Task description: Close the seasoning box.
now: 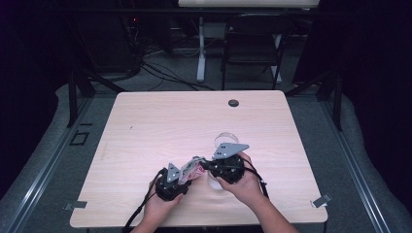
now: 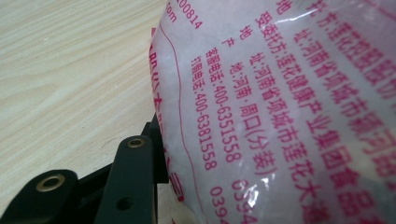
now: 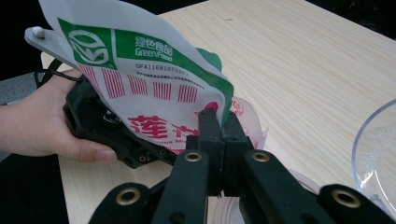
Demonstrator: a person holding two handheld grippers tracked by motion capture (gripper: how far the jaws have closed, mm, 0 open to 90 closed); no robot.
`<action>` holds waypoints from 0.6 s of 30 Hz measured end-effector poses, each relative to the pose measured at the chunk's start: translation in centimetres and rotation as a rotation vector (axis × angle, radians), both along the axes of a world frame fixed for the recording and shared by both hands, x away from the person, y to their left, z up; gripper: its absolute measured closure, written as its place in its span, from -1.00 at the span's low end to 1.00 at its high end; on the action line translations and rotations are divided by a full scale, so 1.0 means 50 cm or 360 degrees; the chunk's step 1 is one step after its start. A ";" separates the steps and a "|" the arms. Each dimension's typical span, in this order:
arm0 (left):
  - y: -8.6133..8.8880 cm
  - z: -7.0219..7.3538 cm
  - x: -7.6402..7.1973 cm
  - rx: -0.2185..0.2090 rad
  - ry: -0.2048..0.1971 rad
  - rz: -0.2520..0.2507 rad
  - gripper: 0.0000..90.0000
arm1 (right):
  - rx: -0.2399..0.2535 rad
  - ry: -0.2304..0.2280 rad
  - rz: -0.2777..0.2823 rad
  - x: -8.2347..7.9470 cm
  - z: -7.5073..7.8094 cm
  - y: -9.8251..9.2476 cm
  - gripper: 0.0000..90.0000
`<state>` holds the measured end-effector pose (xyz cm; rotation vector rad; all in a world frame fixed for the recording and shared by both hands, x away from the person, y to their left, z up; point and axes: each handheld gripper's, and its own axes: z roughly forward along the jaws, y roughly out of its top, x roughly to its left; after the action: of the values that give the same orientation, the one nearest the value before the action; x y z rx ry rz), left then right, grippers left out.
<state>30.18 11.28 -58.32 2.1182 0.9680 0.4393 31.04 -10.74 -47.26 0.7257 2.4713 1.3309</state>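
The bag (image 3: 154,88), white plastic with a green band reading "Green Food" and "GF411681070201" above red bar stripes, sits at six o'clock on the table (image 1: 160,121), held between both tools. The right gripper (image 3: 219,135) has its jaws pinched onto the bag's green edge. The left gripper view adds red Chinese text and phone numbers "400-6351558" and "400-6381558"; the left gripper (image 2: 140,177) presses the bag, its jaw gap unclear. A clear bowl (image 3: 378,154) lies at three o'clock of the bag.

Right claw (image 3: 223,122) pinches the printed bag's (image 3: 149,88) edge.
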 end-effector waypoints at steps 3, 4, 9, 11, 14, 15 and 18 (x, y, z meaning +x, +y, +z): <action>0.000 0.006 -0.002 0.0012 -0.0021 -0.0001 0.33 | 0.0011 -0.0008 -0.0001 -0.002 0.003 -0.001 1.00; -0.001 0.008 -0.003 0.0008 -0.0031 0.0004 0.34 | 0.0010 -0.0013 0.0000 -0.003 0.005 -0.002 1.00; 0.002 0.022 -0.008 0.0071 -0.0091 0.0019 0.34 | 0.0034 -0.0031 0.0008 -0.008 0.012 -0.003 1.00; 0.003 0.026 -0.010 0.0102 -0.0120 0.0038 0.34 | 0.0045 -0.0031 0.0012 -0.009 0.013 -0.004 1.00; 0.007 0.031 -0.011 0.0149 -0.0152 0.0050 0.34 | 0.0047 -0.0035 0.0016 -0.010 0.013 -0.004 0.98; 0.008 0.032 -0.010 0.0159 -0.0158 0.0050 0.35 | 0.0049 -0.0033 0.0019 -0.010 0.013 -0.004 0.98; 0.010 0.035 -0.010 0.0207 -0.0191 0.0053 0.35 | 0.0045 -0.0037 0.0023 -0.010 0.013 -0.004 0.98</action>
<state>29.68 11.77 -56.55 2.1666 0.9287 0.6543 30.54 -10.93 -46.60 0.6964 2.4493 1.3738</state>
